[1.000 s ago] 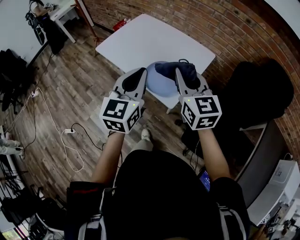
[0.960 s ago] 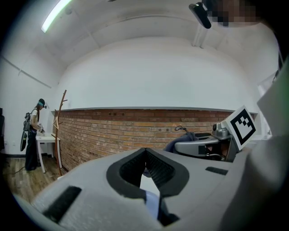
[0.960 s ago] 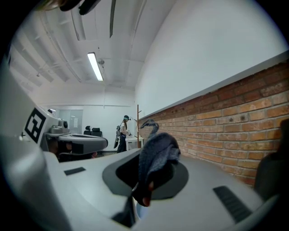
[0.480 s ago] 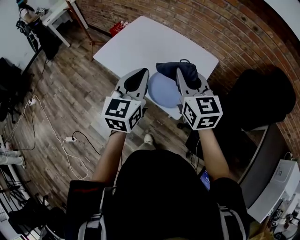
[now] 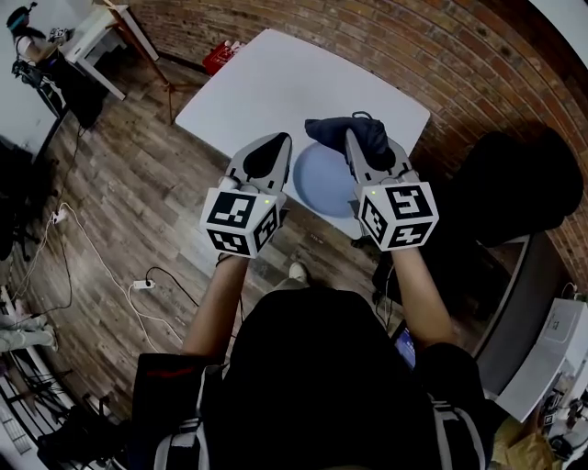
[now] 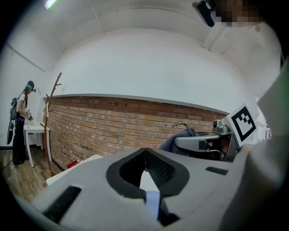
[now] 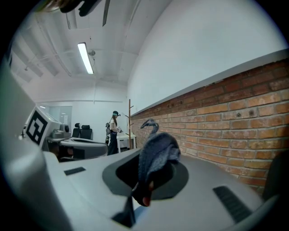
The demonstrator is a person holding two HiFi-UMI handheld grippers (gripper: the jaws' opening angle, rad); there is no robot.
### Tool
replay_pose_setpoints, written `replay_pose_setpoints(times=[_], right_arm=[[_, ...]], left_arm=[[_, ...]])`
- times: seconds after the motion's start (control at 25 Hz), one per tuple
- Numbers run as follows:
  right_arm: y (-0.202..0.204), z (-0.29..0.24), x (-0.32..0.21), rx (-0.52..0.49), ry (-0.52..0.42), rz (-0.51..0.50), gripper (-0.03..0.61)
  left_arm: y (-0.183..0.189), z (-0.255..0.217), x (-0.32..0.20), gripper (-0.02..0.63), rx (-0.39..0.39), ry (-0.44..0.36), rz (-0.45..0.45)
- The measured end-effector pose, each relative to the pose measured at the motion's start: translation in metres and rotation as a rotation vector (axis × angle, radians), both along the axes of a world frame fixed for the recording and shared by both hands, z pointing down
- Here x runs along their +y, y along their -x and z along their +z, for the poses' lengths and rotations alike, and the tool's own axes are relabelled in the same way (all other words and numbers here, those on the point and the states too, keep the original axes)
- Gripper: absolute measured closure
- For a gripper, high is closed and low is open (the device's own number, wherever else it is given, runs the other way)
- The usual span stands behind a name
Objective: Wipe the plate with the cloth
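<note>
A round light-blue plate (image 5: 323,182) hangs above the white table (image 5: 266,83), between my two grippers. My left gripper (image 5: 278,144) sits at the plate's left rim. In the left gripper view its jaws (image 6: 144,153) meet at the tips, with a blue sliver of the plate (image 6: 152,204) pinched further back. My right gripper (image 5: 360,139) is shut on a dark blue-grey cloth (image 5: 335,131) that bunches over the plate's far rim. The cloth (image 7: 156,155) drapes over the right gripper's jaw tips and hides them. The cloth (image 6: 180,136) also shows in the left gripper view.
A brick wall (image 5: 441,55) runs behind the table. A dark bulky shape (image 5: 514,184) lies at the right. Cables and a power strip (image 5: 138,285) trail over the wooden floor at the left. A person stands at a far white desk (image 5: 101,27).
The plate shows a little lower and further right between the grippers. Both grippers keep their hold and the cloth stays over the far rim. The view has shifted slightly.
</note>
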State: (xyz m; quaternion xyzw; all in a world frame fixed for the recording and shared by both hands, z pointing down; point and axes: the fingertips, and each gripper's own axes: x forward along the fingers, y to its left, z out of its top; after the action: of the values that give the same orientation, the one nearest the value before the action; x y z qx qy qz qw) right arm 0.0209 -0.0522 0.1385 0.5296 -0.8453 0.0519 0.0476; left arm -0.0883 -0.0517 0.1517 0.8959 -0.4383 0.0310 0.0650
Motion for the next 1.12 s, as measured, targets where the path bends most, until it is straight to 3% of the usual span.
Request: replay_pose_setpoints(times=[0.56,1.12], right_arm=[[0.008,0.032,-0.011,0.042,0.073,0.049,0.537],[-0.01,0.068,-0.035,0.05,0.14,0.032,0.537]], left_arm=[[0.019,0.033,-0.019,0.594,0.023,0.087,0.032],[0.001,0.077,-0.044,0.595,0.035,0.2,0.048]])
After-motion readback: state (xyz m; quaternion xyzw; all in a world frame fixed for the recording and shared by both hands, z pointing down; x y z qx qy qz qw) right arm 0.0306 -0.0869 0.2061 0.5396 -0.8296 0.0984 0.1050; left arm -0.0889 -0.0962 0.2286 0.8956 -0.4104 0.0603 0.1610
